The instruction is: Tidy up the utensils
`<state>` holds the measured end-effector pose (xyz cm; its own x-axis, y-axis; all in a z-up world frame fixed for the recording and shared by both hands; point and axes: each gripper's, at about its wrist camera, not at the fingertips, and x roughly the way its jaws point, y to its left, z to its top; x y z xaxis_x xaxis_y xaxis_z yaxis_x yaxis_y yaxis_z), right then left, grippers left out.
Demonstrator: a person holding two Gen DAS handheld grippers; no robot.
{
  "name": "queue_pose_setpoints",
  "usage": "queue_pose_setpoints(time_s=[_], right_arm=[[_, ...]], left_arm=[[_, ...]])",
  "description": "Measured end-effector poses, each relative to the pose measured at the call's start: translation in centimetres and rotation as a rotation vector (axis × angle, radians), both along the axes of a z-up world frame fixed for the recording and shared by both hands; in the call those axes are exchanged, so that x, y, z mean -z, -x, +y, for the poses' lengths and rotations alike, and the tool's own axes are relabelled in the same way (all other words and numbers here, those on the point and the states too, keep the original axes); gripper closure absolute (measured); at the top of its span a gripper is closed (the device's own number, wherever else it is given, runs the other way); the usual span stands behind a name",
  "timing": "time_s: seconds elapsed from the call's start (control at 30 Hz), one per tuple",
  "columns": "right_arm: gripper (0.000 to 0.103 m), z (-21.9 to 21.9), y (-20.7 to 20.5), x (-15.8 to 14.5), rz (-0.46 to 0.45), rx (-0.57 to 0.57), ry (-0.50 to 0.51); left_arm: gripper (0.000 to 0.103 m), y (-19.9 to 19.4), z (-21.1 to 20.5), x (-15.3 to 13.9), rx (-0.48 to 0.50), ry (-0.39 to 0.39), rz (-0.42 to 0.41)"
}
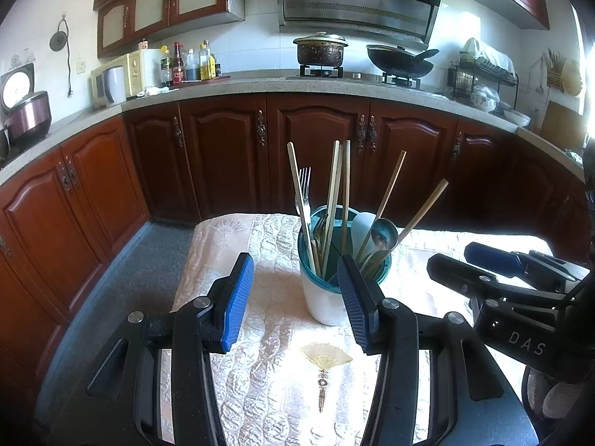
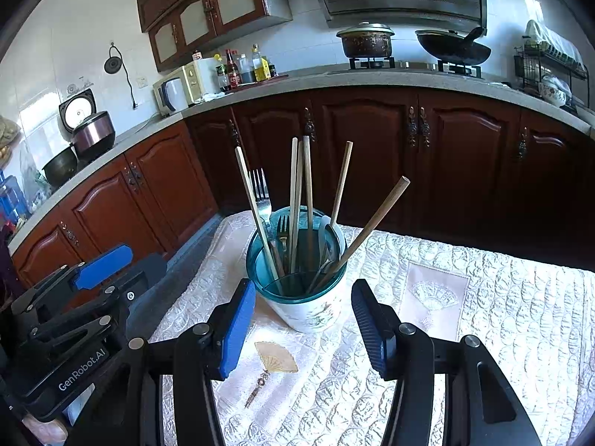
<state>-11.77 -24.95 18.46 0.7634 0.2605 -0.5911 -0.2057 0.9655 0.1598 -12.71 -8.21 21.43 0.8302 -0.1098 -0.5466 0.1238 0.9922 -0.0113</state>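
Note:
A white utensil holder with a teal rim [image 1: 327,297] [image 2: 308,308] stands on the quilted table cloth [image 1: 267,334] [image 2: 483,316]. It holds several wooden chopsticks [image 1: 336,200] [image 2: 297,200], forks [image 1: 305,189] [image 2: 260,193] and spoons [image 1: 383,238] [image 2: 329,238], all upright or leaning. My left gripper [image 1: 293,297] is open and empty, just in front of the holder. My right gripper [image 2: 301,323] is open and empty, its fingers either side of the holder's base. Each gripper shows in the other's view, the right one [image 1: 494,264] and the left one [image 2: 96,275].
Dark wooden cabinets [image 1: 316,148] [image 2: 372,148] run behind the table under a stone counter with a pot [image 1: 320,52], a wok [image 1: 401,61], bottles [image 1: 189,63], a microwave [image 1: 119,78] and a rice cooker [image 2: 89,130]. Grey floor [image 1: 141,267] lies left of the table.

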Motion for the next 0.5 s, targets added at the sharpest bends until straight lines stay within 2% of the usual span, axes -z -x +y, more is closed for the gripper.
queue_pose_setpoints(time_s=[0.5], right_arm=[[0.051,0.41,-0.21,-0.15,0.006,-0.009,0.004]], left_arm=[[0.056,0.07,0.03,0.07,-0.003,0.004,0.005]])
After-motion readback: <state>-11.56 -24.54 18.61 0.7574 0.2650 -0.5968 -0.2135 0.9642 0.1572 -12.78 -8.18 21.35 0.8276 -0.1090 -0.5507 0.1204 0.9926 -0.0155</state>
